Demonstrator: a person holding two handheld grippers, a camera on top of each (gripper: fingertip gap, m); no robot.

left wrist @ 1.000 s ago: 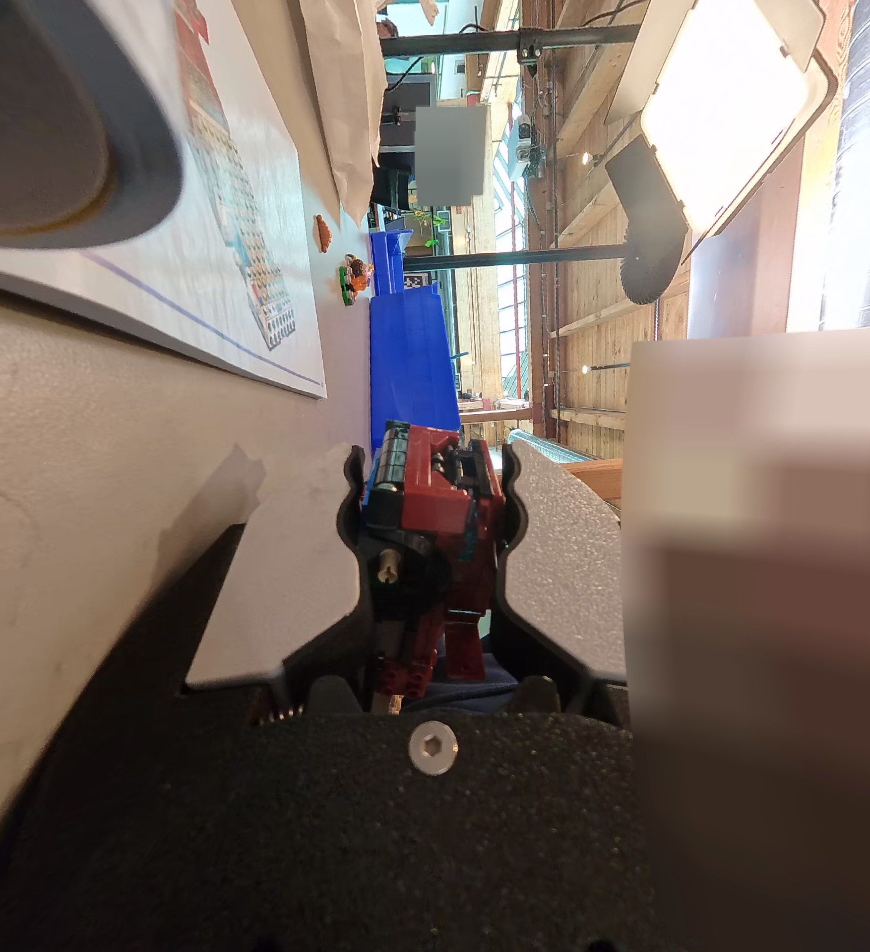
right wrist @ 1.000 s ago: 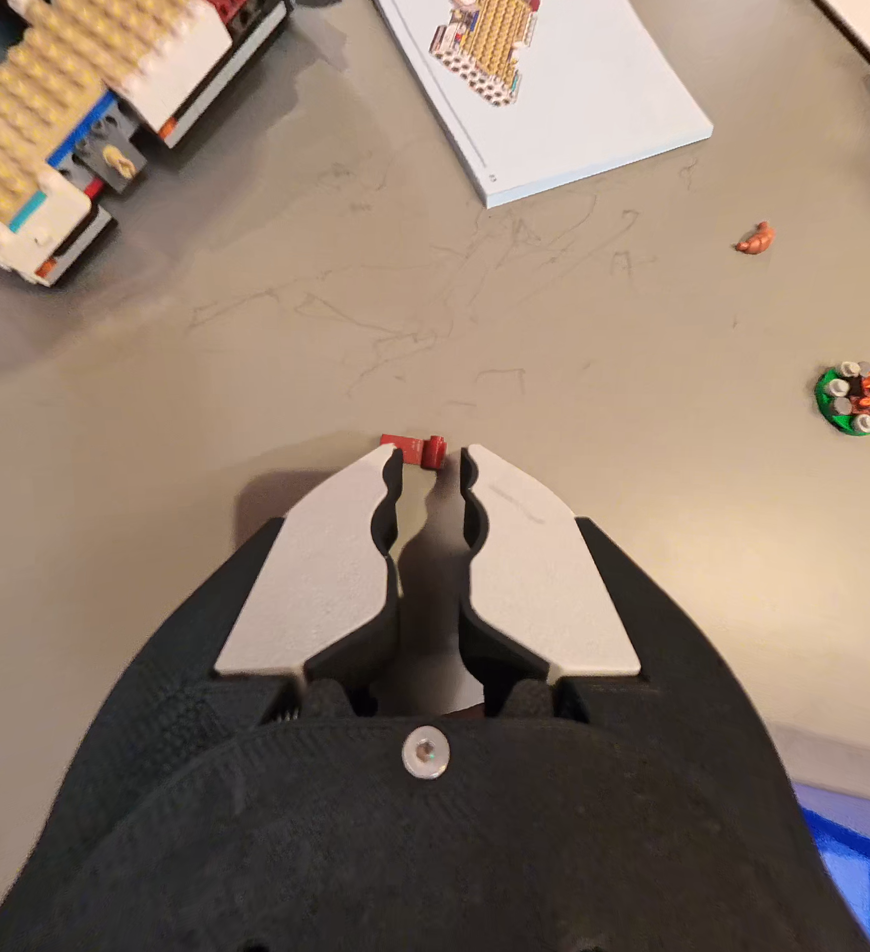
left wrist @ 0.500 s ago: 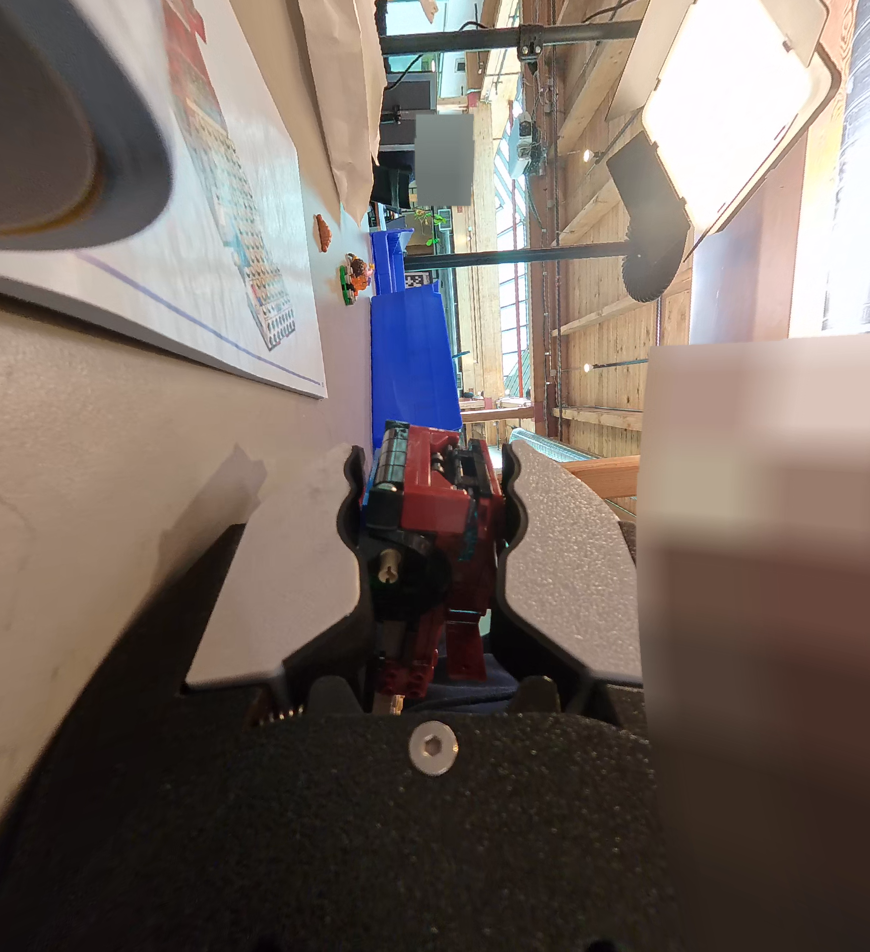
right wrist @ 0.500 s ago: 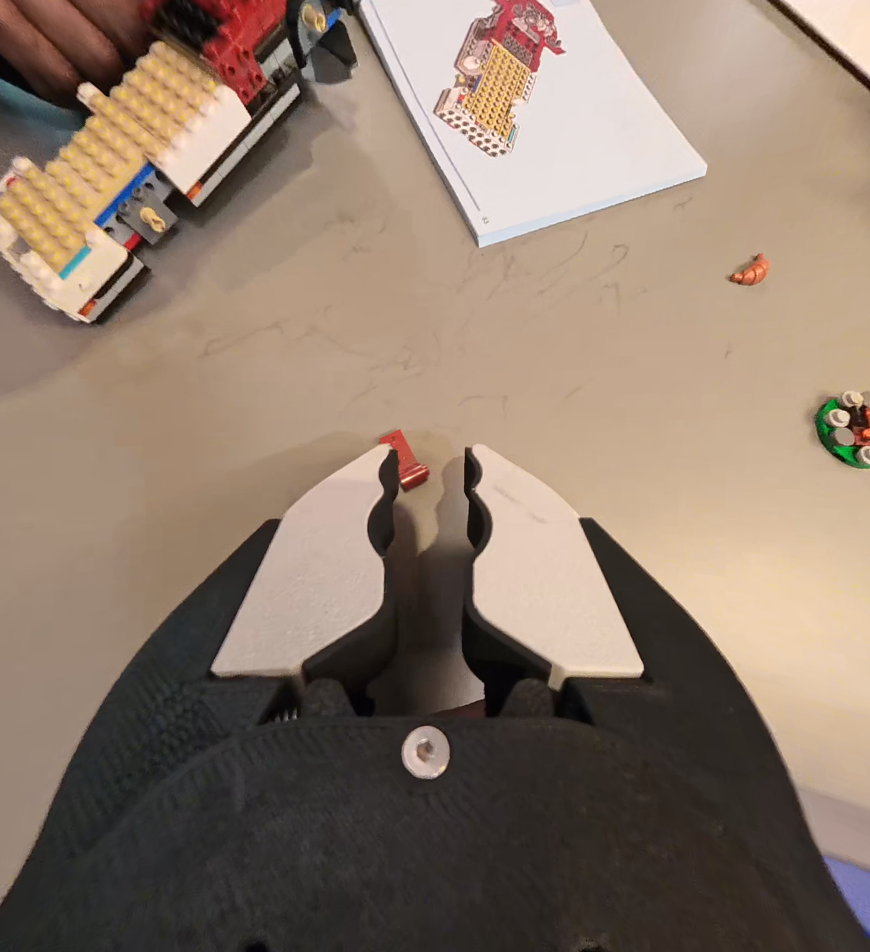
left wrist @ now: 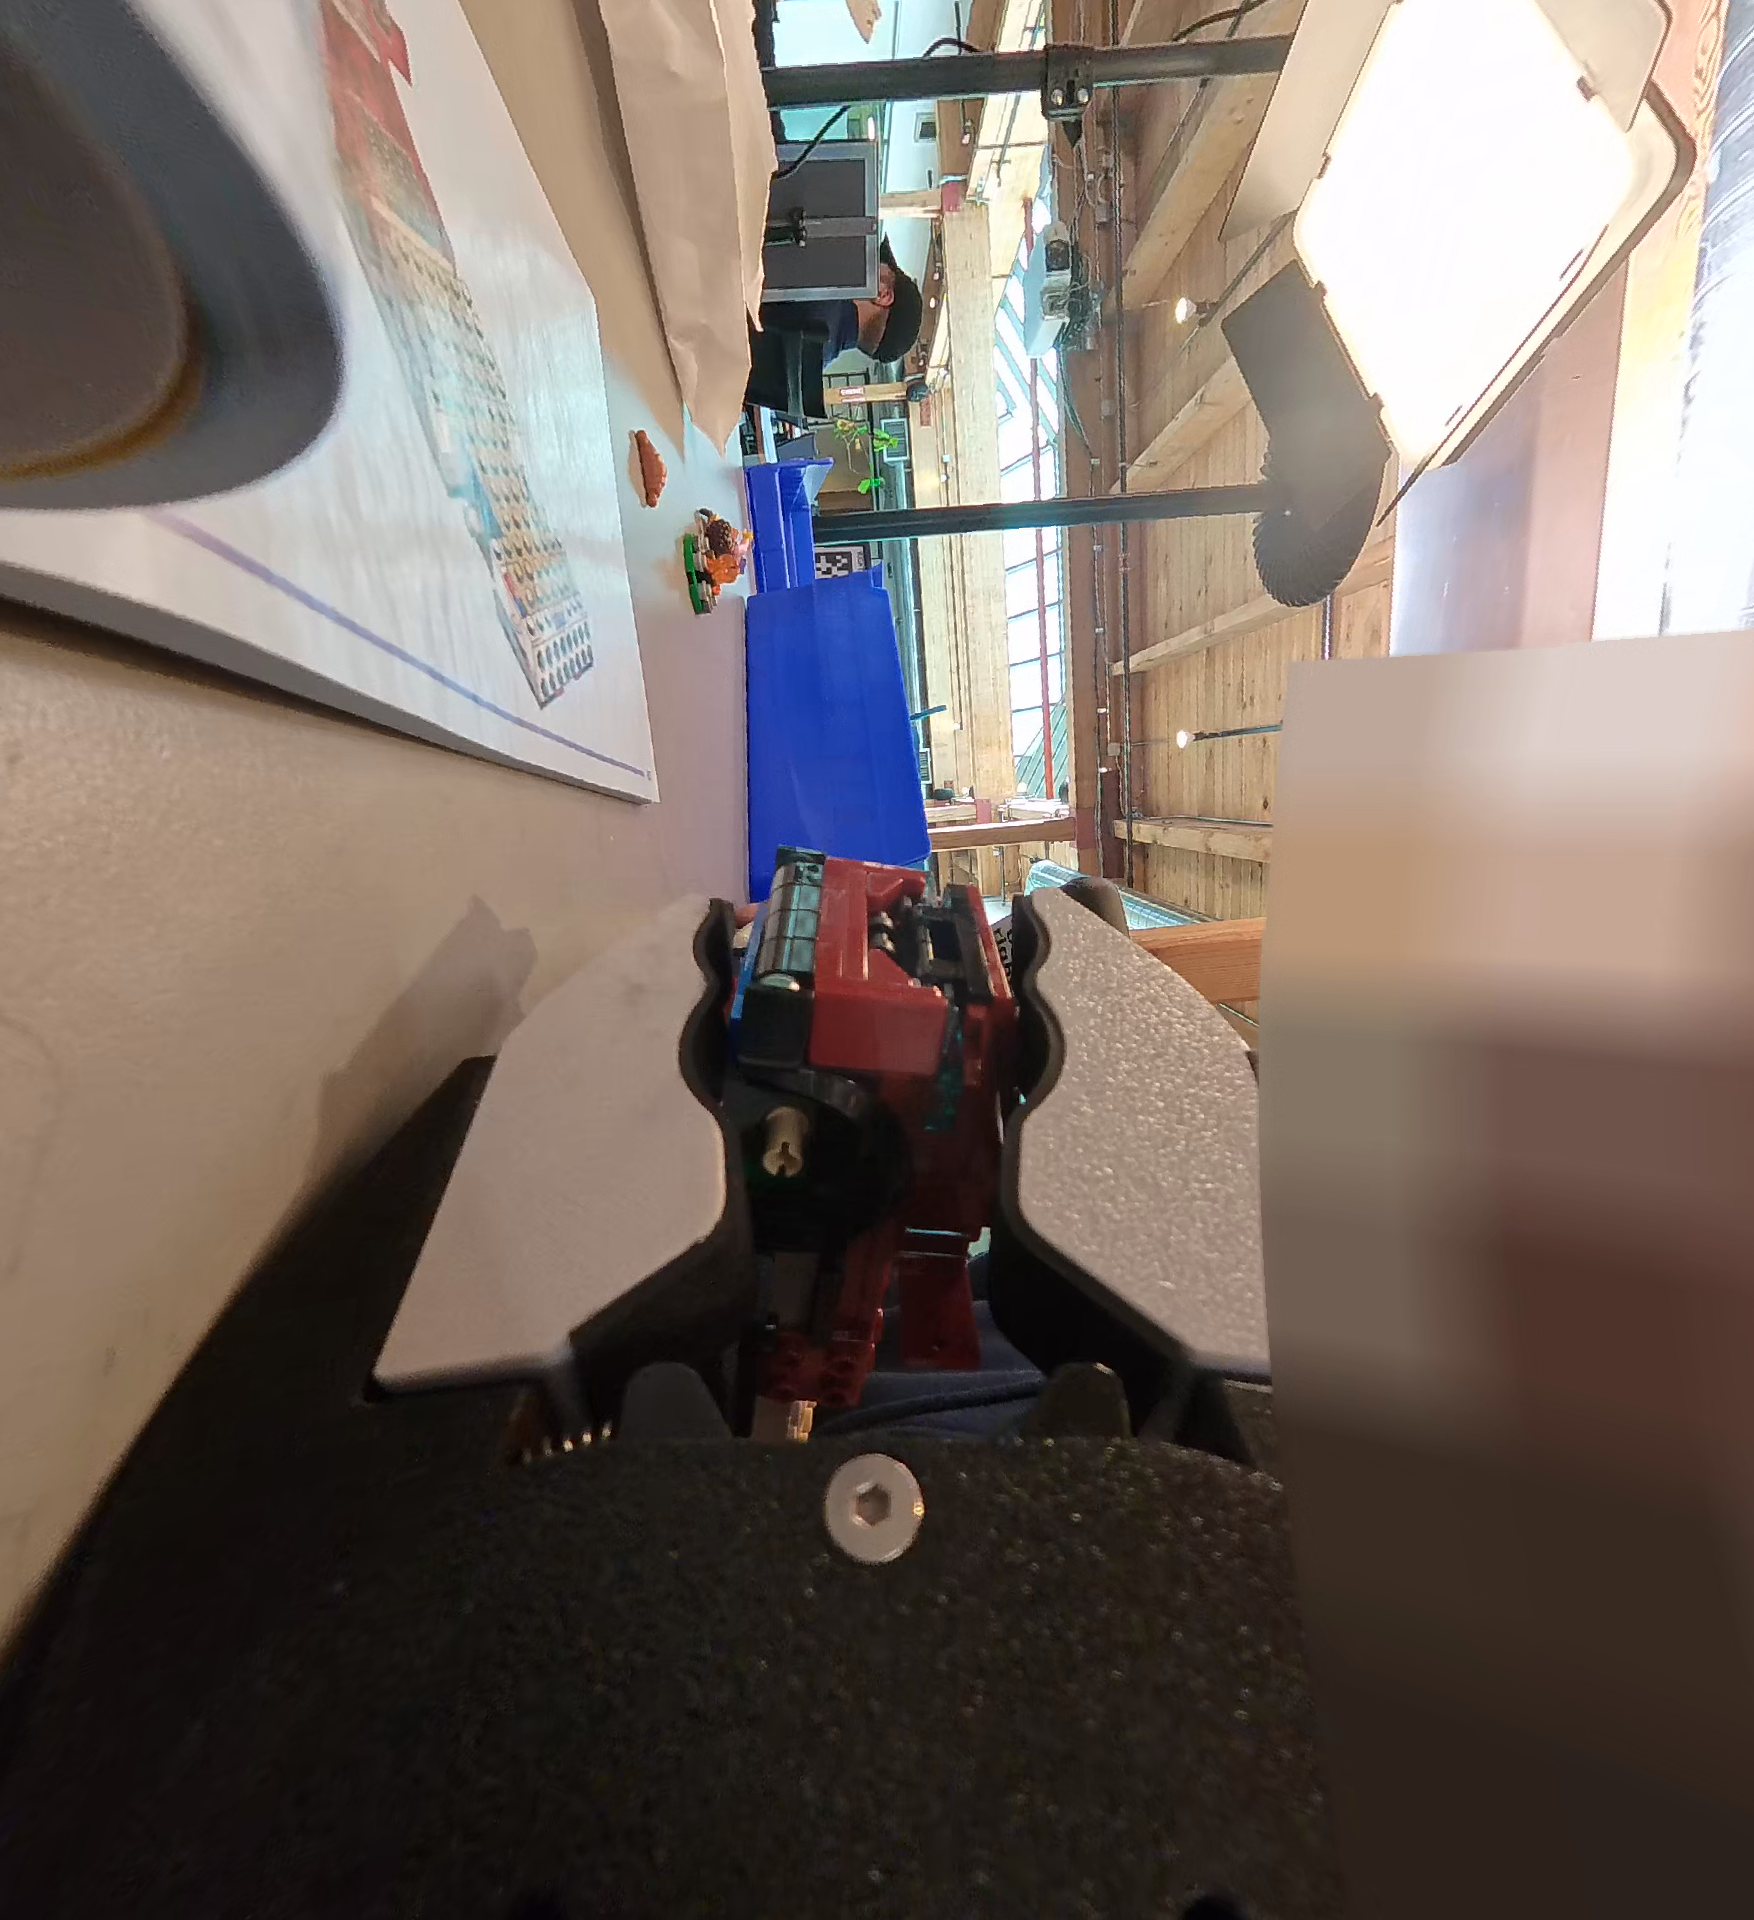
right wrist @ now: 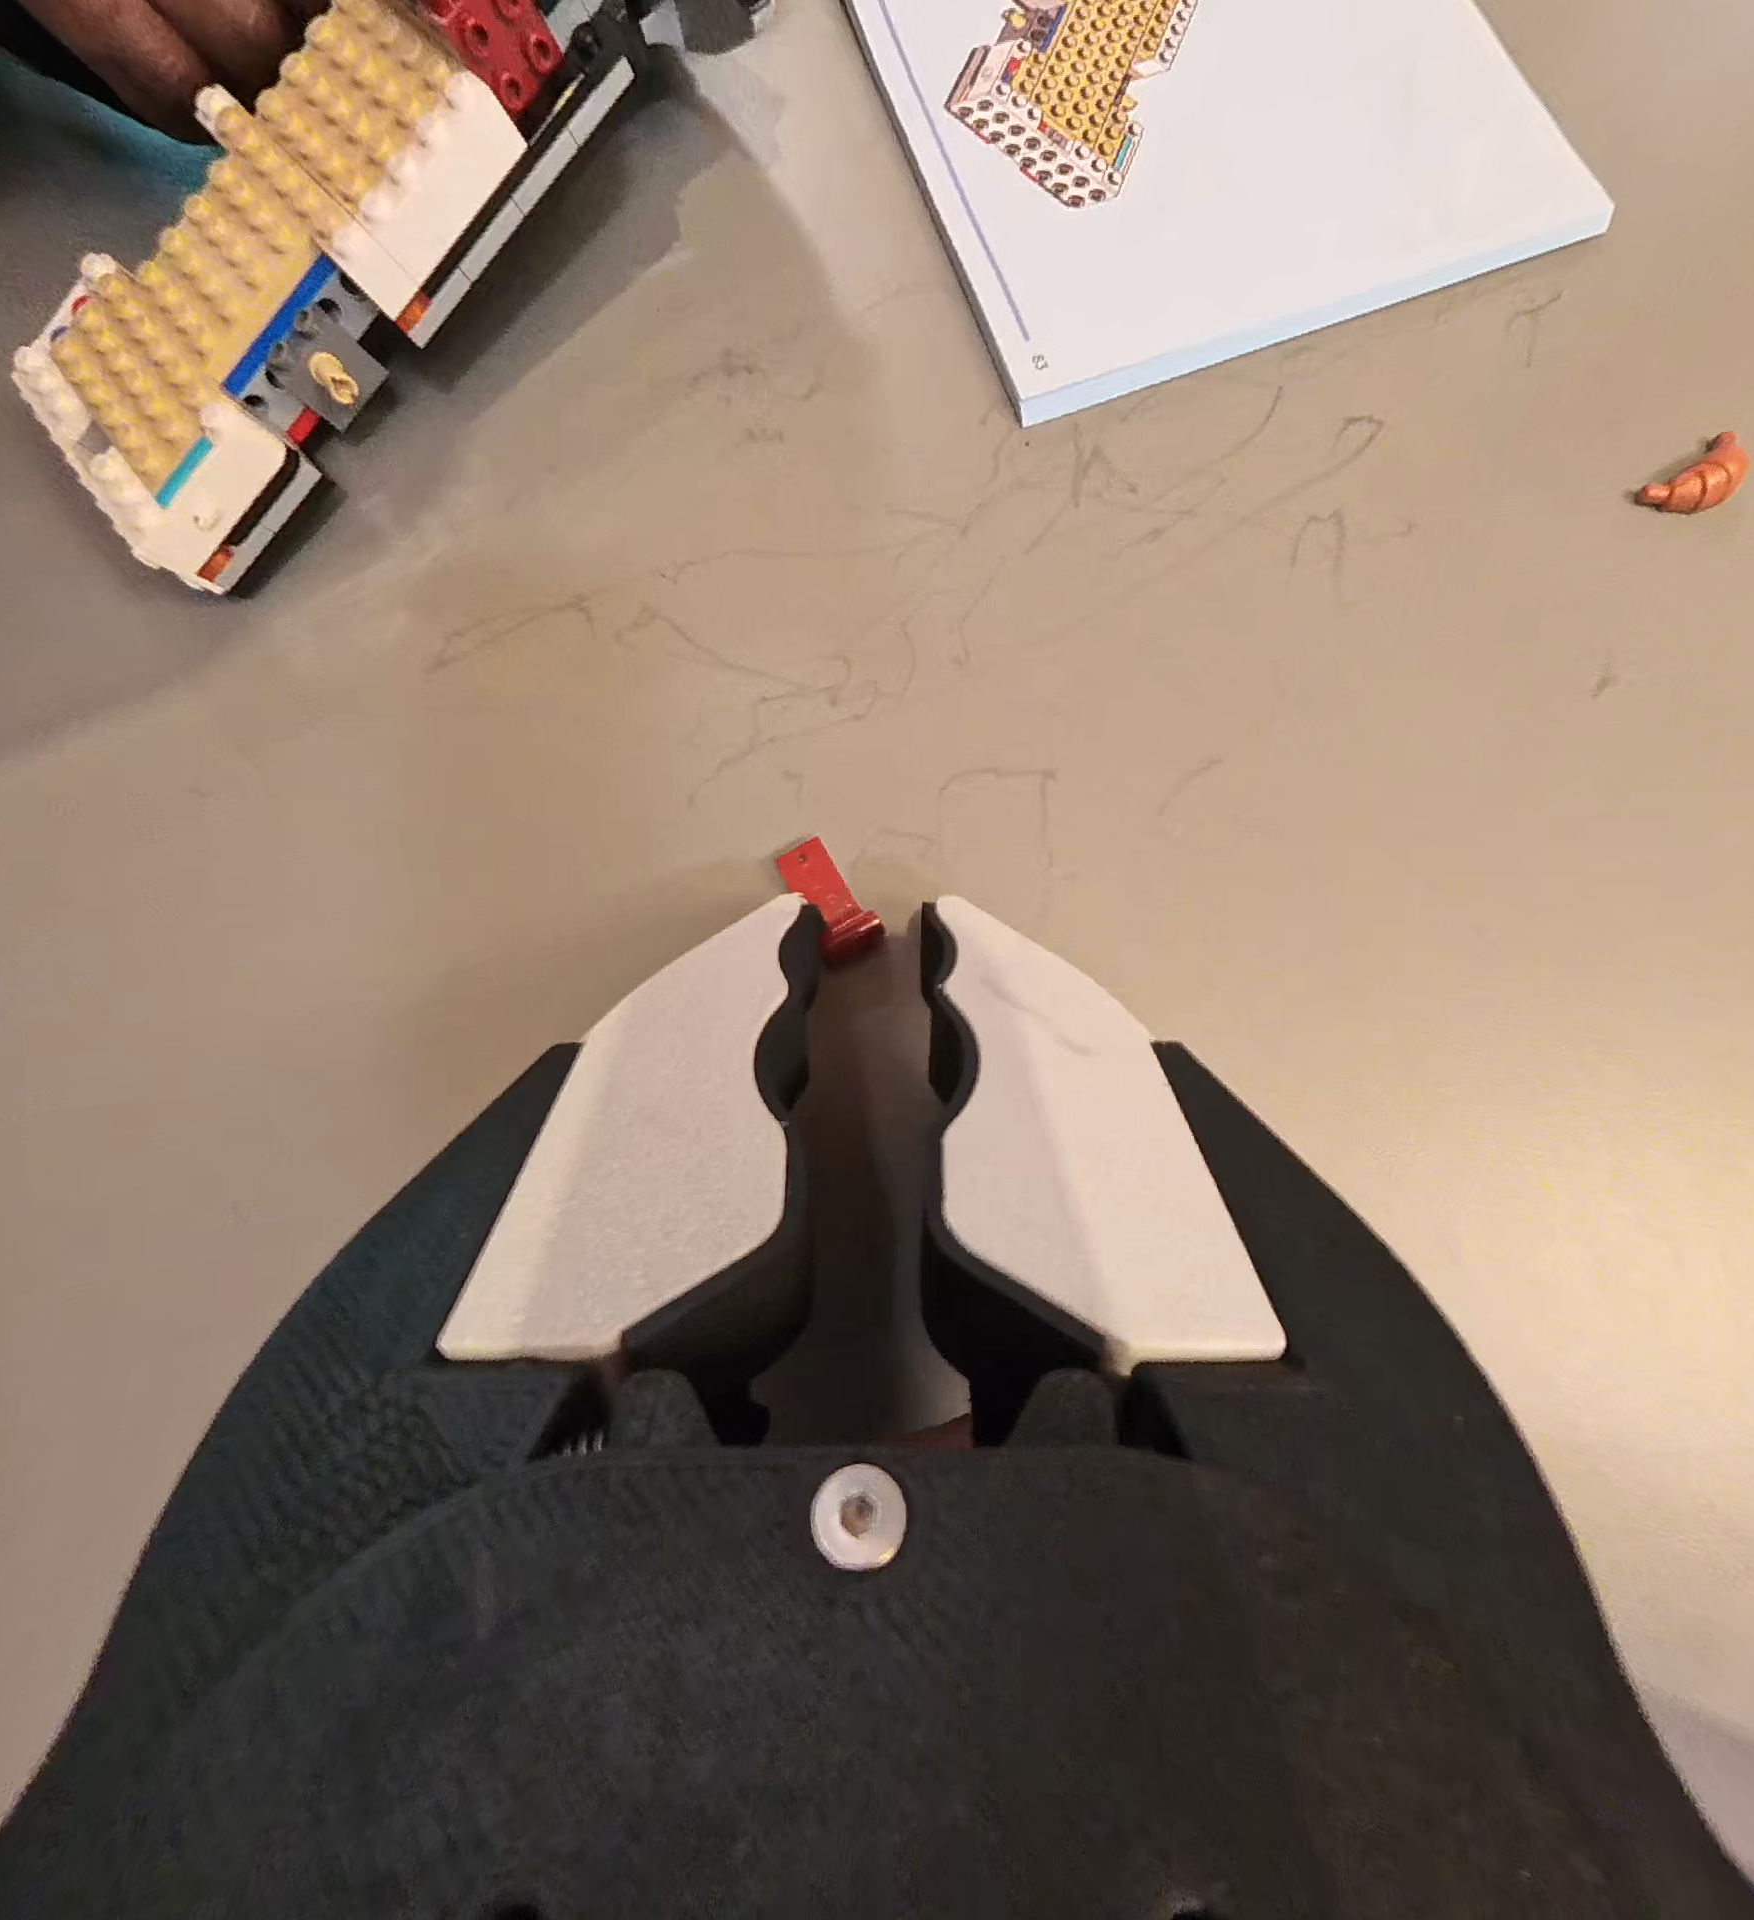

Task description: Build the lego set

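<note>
Red flat brick piece [right wrist: 829, 902] lies on the tan table [right wrist: 1268, 831], just ahead of the right gripper [right wrist: 860, 925], its near end beside the left fingertip [right wrist: 748, 935]. The jaws stand narrowly apart; neither pad presses on the piece, so nothing is held. Farther ahead to the left lies a tan and white brick model [right wrist: 260, 270], ahead to the right an instruction booklet [right wrist: 1268, 208], far right a small croissant-shaped piece [right wrist: 1699, 478]. The left gripper [left wrist: 868, 997], turned on its side, clamps a dark red and black brick assembly [left wrist: 873, 1039] between both pads, a blue bin [left wrist: 831, 727] beyond it.
</note>
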